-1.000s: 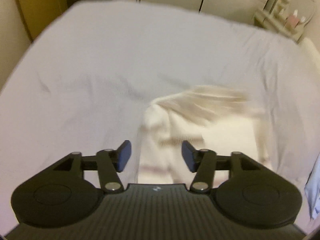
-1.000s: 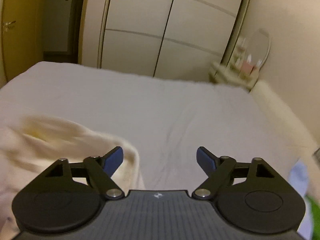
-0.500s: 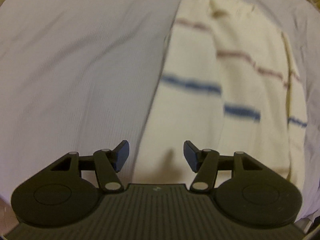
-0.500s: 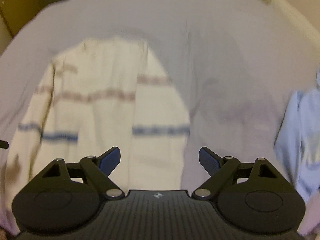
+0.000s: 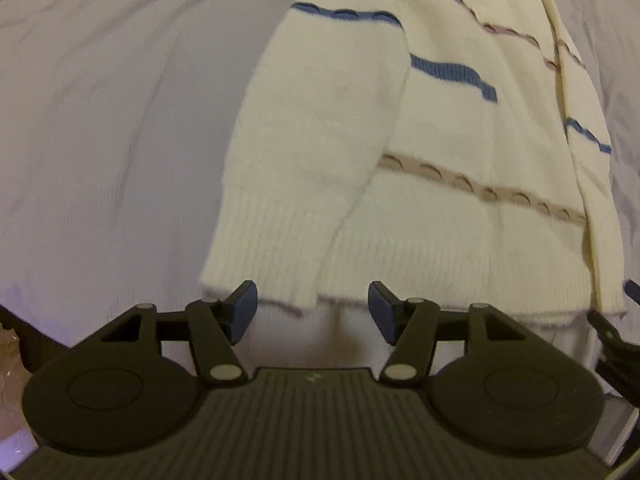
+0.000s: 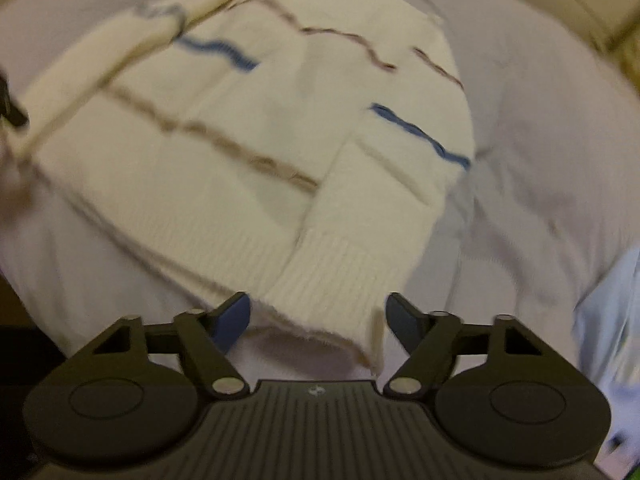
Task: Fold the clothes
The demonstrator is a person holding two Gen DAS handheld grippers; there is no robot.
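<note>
A cream sweater [image 5: 440,128] with blue and tan stripes lies spread flat on a bed [image 5: 100,120] covered in a pale sheet, its ribbed hem at the bed's near edge. Both sleeves are laid in over the body, their ribbed cuffs [image 5: 272,252] reaching down to the hem.

The left tongs [image 5: 312,306] hover just short of the hem, fingers spread wide and holding nothing, the left sleeve's cuff lying just ahead of the gap between them. The right tongs [image 6: 318,320] sit likewise wide apart and empty at the hem, with the right sleeve's cuff [image 6: 340,276] just ahead of the blue pads [image 6: 232,320]. Part of the right tongs shows at the right border of the left wrist view.

Half a second earlier both tongs stood farther back, with the whole garment in view and its hem well ahead of the fingers; they have since come in low to the near edge, so that the hem now fills the foreground of each view. A second ago the sweater was still a blurred, bunched heap on the sheet. The spread of the fingers has not changed across the frames.

A light blue garment [image 6: 608,320] lies on the bed toward its right edge, apart from the sweater.
</note>
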